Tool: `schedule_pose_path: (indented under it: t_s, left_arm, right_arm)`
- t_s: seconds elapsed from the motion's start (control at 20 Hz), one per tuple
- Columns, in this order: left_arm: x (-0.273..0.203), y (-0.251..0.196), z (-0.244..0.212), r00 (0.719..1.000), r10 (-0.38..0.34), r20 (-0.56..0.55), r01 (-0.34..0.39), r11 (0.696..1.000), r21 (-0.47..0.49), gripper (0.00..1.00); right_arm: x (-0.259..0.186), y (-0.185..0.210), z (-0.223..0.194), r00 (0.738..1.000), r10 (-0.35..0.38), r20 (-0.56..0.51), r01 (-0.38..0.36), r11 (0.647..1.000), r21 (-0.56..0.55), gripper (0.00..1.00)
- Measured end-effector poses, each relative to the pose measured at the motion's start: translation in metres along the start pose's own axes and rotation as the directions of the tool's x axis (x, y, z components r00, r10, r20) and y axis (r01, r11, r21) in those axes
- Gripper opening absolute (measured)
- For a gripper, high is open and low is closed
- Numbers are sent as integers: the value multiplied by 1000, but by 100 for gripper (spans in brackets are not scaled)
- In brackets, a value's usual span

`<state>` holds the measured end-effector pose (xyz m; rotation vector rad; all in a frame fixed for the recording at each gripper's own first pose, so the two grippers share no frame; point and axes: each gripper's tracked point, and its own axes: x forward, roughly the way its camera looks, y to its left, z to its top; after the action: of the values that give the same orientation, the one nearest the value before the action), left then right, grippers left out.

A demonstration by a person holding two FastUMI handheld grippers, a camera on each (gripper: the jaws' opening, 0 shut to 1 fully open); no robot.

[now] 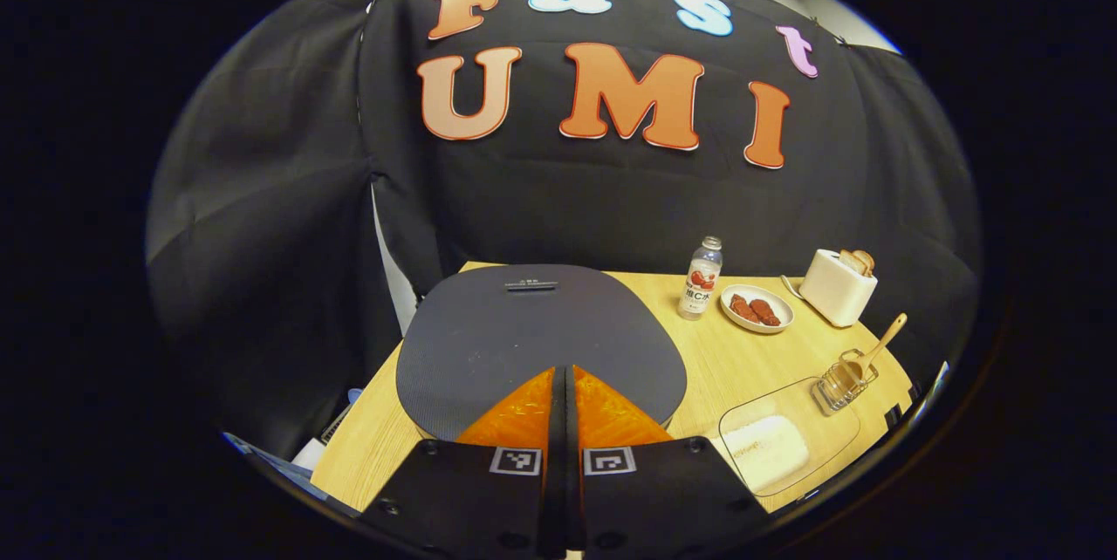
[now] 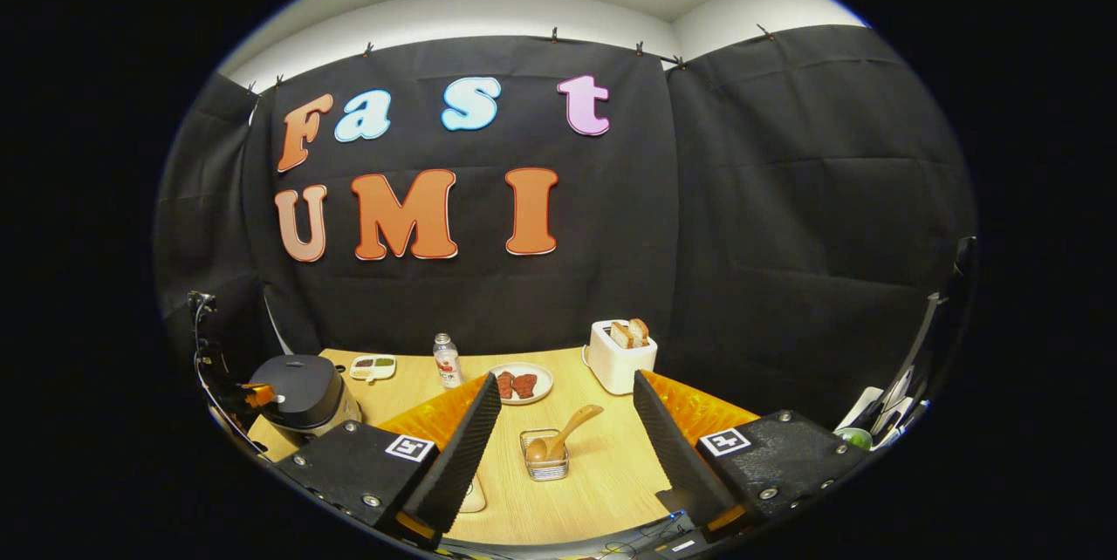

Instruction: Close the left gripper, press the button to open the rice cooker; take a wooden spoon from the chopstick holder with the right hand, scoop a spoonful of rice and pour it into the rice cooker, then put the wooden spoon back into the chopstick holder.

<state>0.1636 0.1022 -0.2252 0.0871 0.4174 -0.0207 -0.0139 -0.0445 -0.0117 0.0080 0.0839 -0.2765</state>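
Two hand-held grippers, one bench, listed left to right as each view shows them.

Left gripper view:
- Rice cooker (image 1: 541, 342), lower centre; dark lid down, seen from above.
- Left hand-held gripper (image 1: 565, 394), bottom centre; fingers clenched together with nothing between them, tips over the near edge of the cooker lid. Contact with the lid cannot be judged.
- Bottle (image 1: 701, 279), upright, right of centre near the back of the bench (image 1: 698, 368).
- Plate (image 1: 757, 309) just right of the bottle, carrying brown pieces of food.
- Clear container (image 1: 785, 438), lower right, holding white rice (image 1: 768, 451).
- Toaster (image 1: 838, 285), right, with bread in its slots.
- Chopstick holder (image 1: 842, 381), right, just beyond the clear container; wooden spoon (image 1: 881, 346) standing in it, handle tilted up and to the right.

Right gripper view:
- Rice cooker, lower left, lid closed; the left hand-held gripper shows at its left edge.
- Small divided dish (image 2: 373, 366), behind the cooker.
- Bottle, plate and toaster, along the back of the bench, centre.
- Right hand-held gripper (image 2: 567, 447), bottom centre; fingers released, spread wide, grasping nothing.
- Chopstick holder, in the frame between the two fingers but farther off, untouched; wooden spoon resting in it, handle leaning right.
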Motion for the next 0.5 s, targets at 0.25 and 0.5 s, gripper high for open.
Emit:
schedule_pose_path:
  t_s: [0.25,0.5]
  left_arm:
    - [7,1,-6,1000,-8,-27,8,1000,-4,4]
    - [6,1,-11,998,9,-66,-5,999,54,1]
  right_arm:
    - [2,-4,-4,1000,-4,-12,4,1000,22,95]
    - [4,-1,-6,1000,4,-13,-3,1000,29,95]
